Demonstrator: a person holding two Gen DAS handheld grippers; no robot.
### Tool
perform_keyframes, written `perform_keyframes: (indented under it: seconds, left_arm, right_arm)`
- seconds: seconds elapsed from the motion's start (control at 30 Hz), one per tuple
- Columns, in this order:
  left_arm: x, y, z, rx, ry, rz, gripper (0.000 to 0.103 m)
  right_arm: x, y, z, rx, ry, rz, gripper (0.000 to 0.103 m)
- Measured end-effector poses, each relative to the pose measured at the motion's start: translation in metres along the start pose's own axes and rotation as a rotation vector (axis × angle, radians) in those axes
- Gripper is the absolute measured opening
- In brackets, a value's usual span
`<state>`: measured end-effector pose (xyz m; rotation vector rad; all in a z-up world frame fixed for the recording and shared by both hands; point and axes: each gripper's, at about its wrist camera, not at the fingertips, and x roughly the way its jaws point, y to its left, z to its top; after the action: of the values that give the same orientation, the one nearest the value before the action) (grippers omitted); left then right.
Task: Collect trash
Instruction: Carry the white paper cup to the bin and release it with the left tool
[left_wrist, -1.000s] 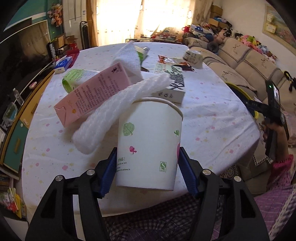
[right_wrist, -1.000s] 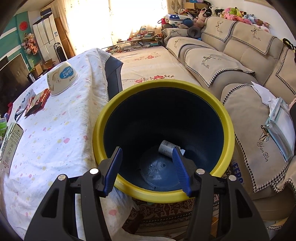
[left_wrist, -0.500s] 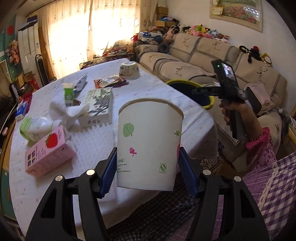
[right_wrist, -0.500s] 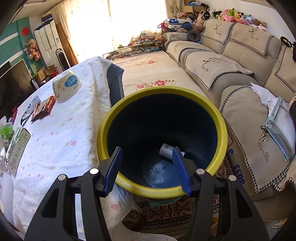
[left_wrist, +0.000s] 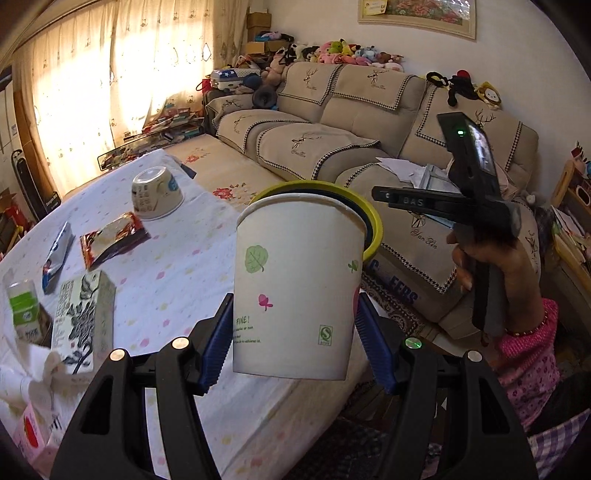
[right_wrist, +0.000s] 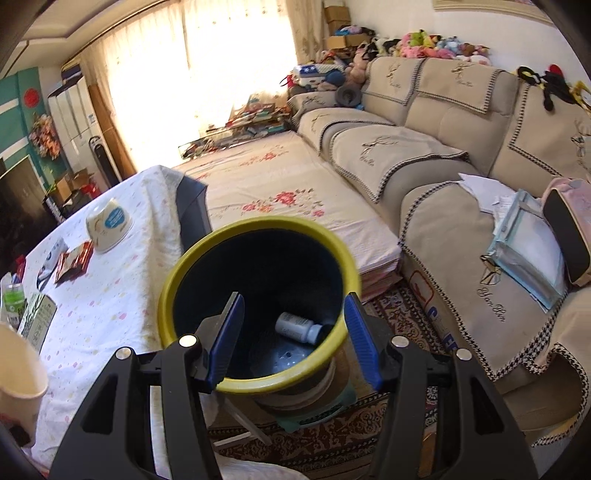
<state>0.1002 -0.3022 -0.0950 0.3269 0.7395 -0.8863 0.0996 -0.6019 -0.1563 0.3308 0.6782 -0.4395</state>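
Off the near edge of the surface (left_wrist: 177, 266), the paper cup (left_wrist: 295, 288) hangs upright in the air, pinched at its lower sides by the left gripper (left_wrist: 295, 345), jaws closed in on it and holding firm. That's the carry step, by the look of it: cup lifted clear of the cloth, headed for the bin (right_wrist: 255, 302). And the bin's yellow rim peeks out just behind the cup's lip in the left view, so it's close.

Over on the other side, the right gripper (right_wrist: 293, 338) hovers above the bin's near rim, jaws spread wide with nothing between them. Down inside the bin lies a small white bottle (right_wrist: 297, 326) on its side.

Plenty left on the surface: an upturned bowl (left_wrist: 157, 192) toward the far edge, a red snack wrapper (left_wrist: 112, 240) near it, a printed carton (left_wrist: 83, 314) and a green-capped bottle (left_wrist: 26, 306) toward the left edge.

Next move, I'd say, calls for bringing the cup over the bin's mouth and only then easing the left jaws apart. Let go early and it could clip the rim and tumble to the rug (right_wrist: 332, 435).
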Motion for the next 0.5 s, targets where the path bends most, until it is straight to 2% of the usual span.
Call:
perform_keyframes:
  seconds: [0.2,0.5]
  left_arm:
    - [0.063,-0.013,0.045,-0.007,0.062,-0.028,0.064]
    - [0.159,-0.035,0.091,-0.002,0.155,-0.037,0.064]
  right_arm:
    - [-0.014,-0.036,0.002,0.058,-0.036,-0.032,0.055]
    - [-0.009,-0.074,-0.001,0.127,-0.025,-0.032,0.055]
